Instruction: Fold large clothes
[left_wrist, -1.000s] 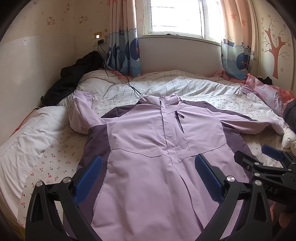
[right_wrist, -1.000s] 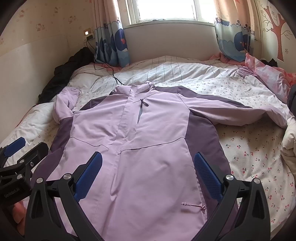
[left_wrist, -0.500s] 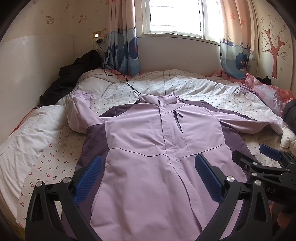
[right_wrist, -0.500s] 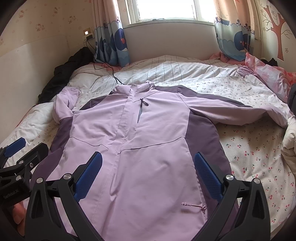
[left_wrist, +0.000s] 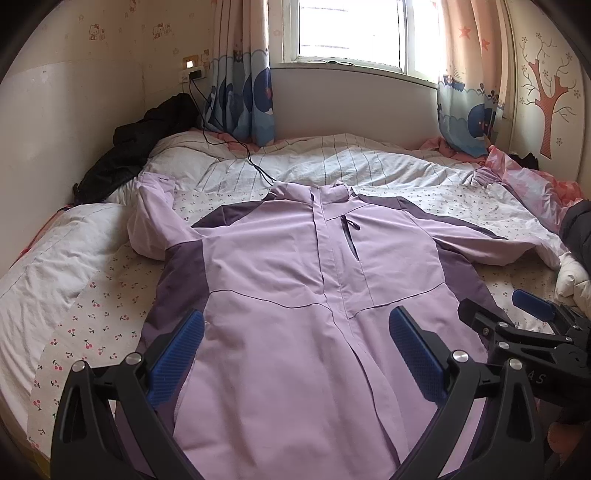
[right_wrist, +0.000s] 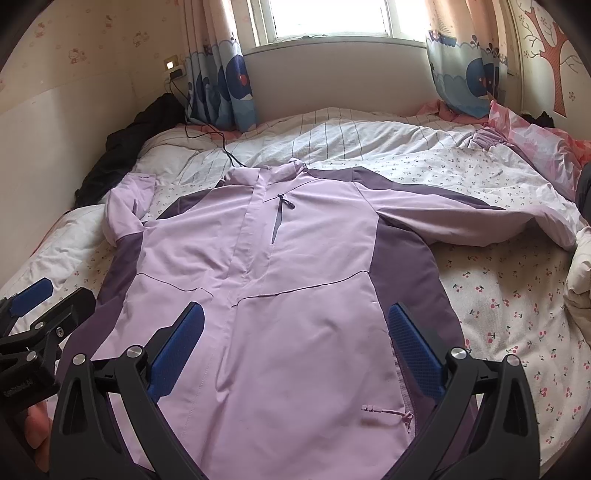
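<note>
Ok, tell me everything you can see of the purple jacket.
The purple jacket lies face up and unfolded on the bed, collar toward the window. It looks like smooth light lilac shell fabric with darker purple side and shoulder panels, a closed front placket, a slanted chest zip and a hem drawcord. One sleeve stretches out sideways; the other bends up toward the wall. Neither gripper's fingers appear to grip it.

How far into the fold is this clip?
Done: the lilac jacket lies spread front-up on the bed. In hand: nothing; left gripper and right gripper hover open above its hem. Left: every fold, both sleeves being outstretched.
</note>
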